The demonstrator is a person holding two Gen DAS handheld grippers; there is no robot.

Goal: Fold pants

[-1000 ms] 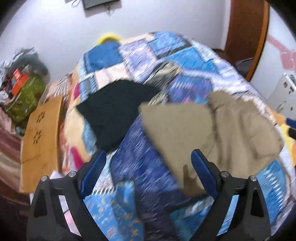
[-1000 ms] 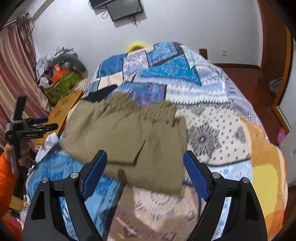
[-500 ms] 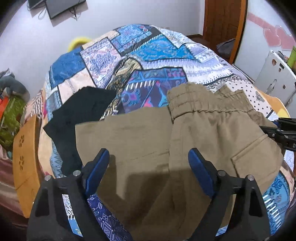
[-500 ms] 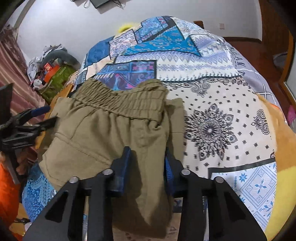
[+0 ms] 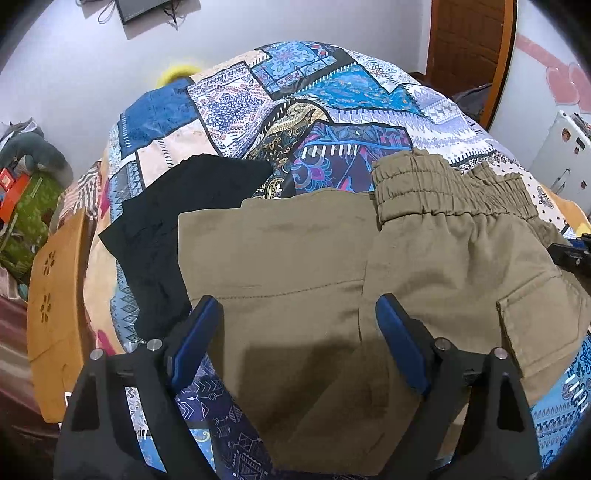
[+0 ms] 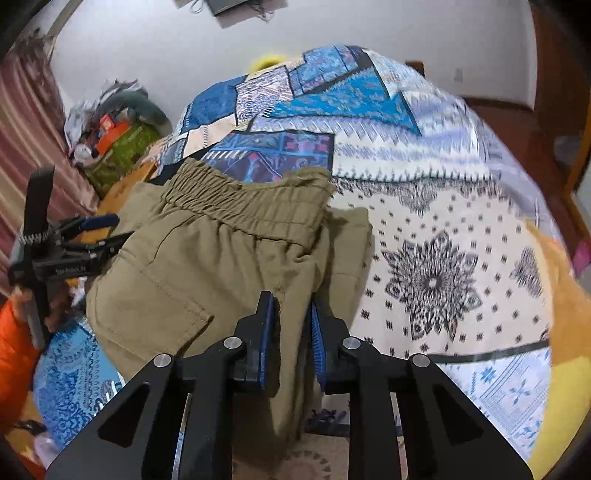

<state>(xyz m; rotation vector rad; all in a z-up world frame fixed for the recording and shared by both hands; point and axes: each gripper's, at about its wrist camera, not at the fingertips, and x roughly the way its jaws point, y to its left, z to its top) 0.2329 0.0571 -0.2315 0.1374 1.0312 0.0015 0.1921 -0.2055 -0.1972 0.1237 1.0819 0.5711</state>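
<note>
The right gripper has just been closing and now pinches a fold of the pants between its blue pads, near the garment's right edge below the waistband. The left gripper hangs with its jaws wide over the pants, one finger by the left edge of the cloth and the other above a lengthwise fold; neither finger presses on the fabric. In the right wrist view the left gripper shows at the far left, gripped by a hand with an orange sleeve. The khaki pants lie on the bed, waistband away from the cameras, one part spread flat to the left, and a cargo pocket at the right. A black garment lies just beside the pants on their left, its edge tucked under them. The patchwork bedspread in blues, white and orange covers the bed around both. Left of the bed stands a wooden board with flower cut-outs, and beyond it a heap of clutter against the white wall. A dark screen hangs high on that wall, and a wooden door stands at the right.
</note>
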